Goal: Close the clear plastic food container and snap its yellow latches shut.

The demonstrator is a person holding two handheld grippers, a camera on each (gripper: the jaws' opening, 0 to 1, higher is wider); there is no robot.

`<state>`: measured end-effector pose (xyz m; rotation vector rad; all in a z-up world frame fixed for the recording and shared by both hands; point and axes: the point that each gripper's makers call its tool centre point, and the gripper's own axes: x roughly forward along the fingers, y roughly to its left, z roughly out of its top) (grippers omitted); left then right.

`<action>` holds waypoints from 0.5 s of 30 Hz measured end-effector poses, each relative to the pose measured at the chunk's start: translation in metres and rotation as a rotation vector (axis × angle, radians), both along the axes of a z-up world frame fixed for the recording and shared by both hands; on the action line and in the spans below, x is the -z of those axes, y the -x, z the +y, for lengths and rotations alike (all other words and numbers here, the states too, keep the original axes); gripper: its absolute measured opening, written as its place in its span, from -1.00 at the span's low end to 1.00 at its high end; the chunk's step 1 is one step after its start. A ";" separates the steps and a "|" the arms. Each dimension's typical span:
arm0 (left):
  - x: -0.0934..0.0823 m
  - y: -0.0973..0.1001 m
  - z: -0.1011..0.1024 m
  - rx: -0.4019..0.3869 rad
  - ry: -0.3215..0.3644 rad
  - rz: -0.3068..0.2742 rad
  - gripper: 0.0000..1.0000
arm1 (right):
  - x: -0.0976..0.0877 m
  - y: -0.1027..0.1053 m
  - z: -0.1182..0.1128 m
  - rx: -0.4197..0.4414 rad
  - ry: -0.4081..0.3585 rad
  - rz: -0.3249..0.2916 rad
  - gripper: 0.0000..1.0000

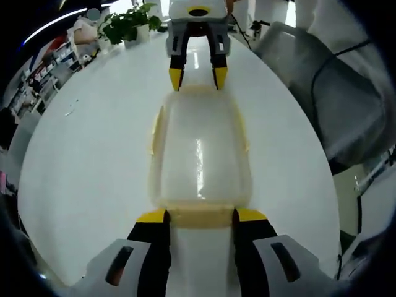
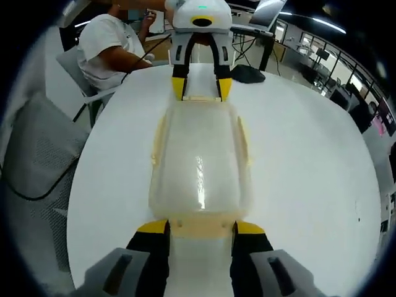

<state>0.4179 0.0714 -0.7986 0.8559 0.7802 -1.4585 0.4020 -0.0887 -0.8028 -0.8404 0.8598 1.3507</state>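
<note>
No readable writing — both claws spread, flanking the lidded container (image 1: 199, 158) ends' latches.

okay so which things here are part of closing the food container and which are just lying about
Part of the job: clear food container, its yellow end latch, left gripper, right gripper.
Lying about: potted plant, grey chair, seated person, black object.

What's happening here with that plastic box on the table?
A person holds two grippers, one at each end of a clear plastic container lying with its lid on, on a white table. The left gripper and the right gripper each have open jaws straddling a yellow end latch.
</note>
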 end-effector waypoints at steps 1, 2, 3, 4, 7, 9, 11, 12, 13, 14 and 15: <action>0.000 0.000 0.000 -0.005 -0.002 -0.001 -0.25 | 0.000 0.001 0.000 -0.001 0.001 0.001 -0.28; 0.000 0.001 0.000 0.000 -0.002 -0.004 -0.25 | 0.000 0.001 0.001 -0.002 0.002 0.000 -0.28; -0.001 0.001 0.000 -0.001 -0.001 -0.010 -0.25 | 0.000 0.001 0.001 -0.004 0.004 -0.002 -0.28; -0.001 0.002 0.000 0.000 -0.004 -0.012 -0.26 | 0.000 0.001 0.001 -0.009 0.006 -0.007 -0.28; -0.004 0.007 0.004 0.024 -0.040 -0.019 -0.26 | -0.005 0.006 0.005 -0.009 -0.005 0.020 -0.27; -0.012 0.008 0.005 -0.003 -0.031 -0.004 -0.26 | -0.011 0.006 0.005 -0.019 -0.009 0.003 -0.27; -0.020 0.011 0.006 -0.008 -0.021 0.001 -0.26 | -0.017 0.007 0.005 -0.024 -0.017 0.011 -0.27; -0.024 0.012 0.007 -0.015 -0.019 0.004 -0.25 | -0.022 0.009 0.005 -0.025 -0.025 0.013 -0.27; -0.027 0.014 0.006 -0.021 -0.017 0.008 -0.25 | -0.025 0.010 0.005 -0.024 -0.027 0.014 -0.27; -0.033 0.018 0.005 -0.020 -0.016 0.013 -0.25 | -0.029 0.012 0.004 -0.030 -0.029 0.013 -0.27; -0.036 0.020 0.004 -0.020 -0.017 0.014 -0.25 | -0.035 0.014 0.004 -0.038 -0.031 0.011 -0.27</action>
